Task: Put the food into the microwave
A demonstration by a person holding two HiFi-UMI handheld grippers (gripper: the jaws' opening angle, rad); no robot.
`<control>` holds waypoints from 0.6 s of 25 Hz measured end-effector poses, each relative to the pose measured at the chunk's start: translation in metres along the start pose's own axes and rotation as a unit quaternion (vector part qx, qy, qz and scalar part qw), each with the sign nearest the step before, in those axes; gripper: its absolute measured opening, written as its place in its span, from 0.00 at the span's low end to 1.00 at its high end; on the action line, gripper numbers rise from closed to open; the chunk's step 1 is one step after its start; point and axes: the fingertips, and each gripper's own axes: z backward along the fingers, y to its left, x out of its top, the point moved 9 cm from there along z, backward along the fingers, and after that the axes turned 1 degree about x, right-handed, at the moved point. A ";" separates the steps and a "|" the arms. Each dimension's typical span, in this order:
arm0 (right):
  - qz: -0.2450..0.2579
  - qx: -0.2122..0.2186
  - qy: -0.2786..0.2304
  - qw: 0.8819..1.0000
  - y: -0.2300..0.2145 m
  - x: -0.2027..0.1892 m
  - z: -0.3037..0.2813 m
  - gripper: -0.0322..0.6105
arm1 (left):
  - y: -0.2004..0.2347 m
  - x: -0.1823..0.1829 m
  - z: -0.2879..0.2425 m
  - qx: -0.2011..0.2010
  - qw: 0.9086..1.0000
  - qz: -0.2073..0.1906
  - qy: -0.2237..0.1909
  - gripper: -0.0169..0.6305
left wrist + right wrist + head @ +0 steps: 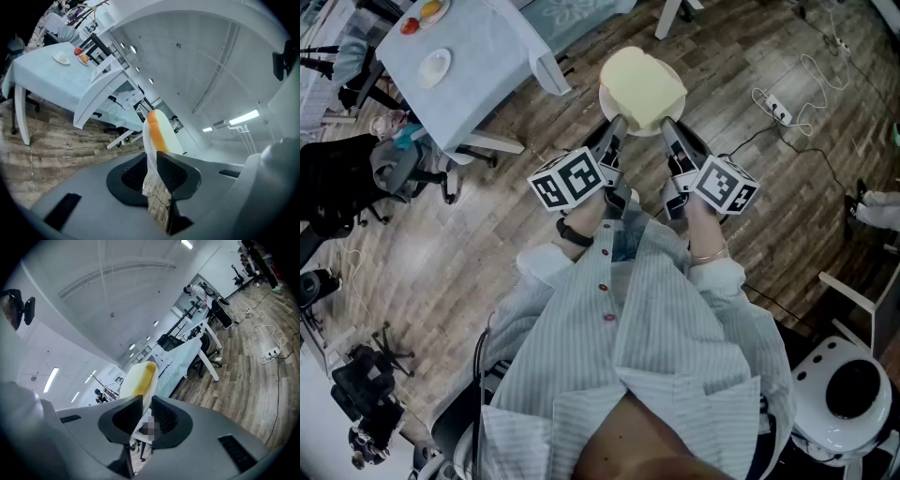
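Observation:
A white plate [614,105] carrying a pale yellow slab of food [642,84] hangs above the wooden floor in the head view. My left gripper [618,122] is shut on the plate's near left rim. My right gripper [668,125] is shut on its near right rim. In the left gripper view the plate [149,140] stands edge-on between the jaws of my left gripper [152,172], with the orange-yellow food [158,130] beyond. The right gripper view shows the rim [146,401] pinched by my right gripper [144,417], with the food [139,376] above it. No microwave shows in any view.
A table with a pale blue cloth [483,66] stands at the upper left, bearing a small plate [434,66] and fruit [422,14]. A white chair [551,70] is beside it. A power strip with cable [778,110] lies on the floor at the right. A white appliance [848,394] sits at the lower right.

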 end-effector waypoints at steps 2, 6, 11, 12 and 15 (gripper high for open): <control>-0.005 -0.001 0.002 1.000 -0.004 0.002 0.002 0.17 | -0.004 -0.001 -0.003 -0.002 1.000 0.000 -0.001 0.12; -0.003 0.001 -0.001 1.000 -0.009 0.008 0.004 0.17 | -0.008 -0.003 -0.010 -0.004 1.000 -0.001 -0.001 0.12; -0.003 -0.002 -0.001 1.000 -0.018 0.012 0.008 0.17 | -0.012 -0.007 -0.017 0.001 1.000 -0.005 0.001 0.12; -0.004 0.001 -0.002 1.000 -0.019 0.013 0.009 0.17 | -0.013 -0.009 -0.018 0.001 1.000 -0.005 0.000 0.12; -0.002 0.003 0.001 1.000 -0.024 0.017 0.012 0.17 | -0.018 -0.013 -0.022 -0.001 1.000 -0.004 -0.003 0.12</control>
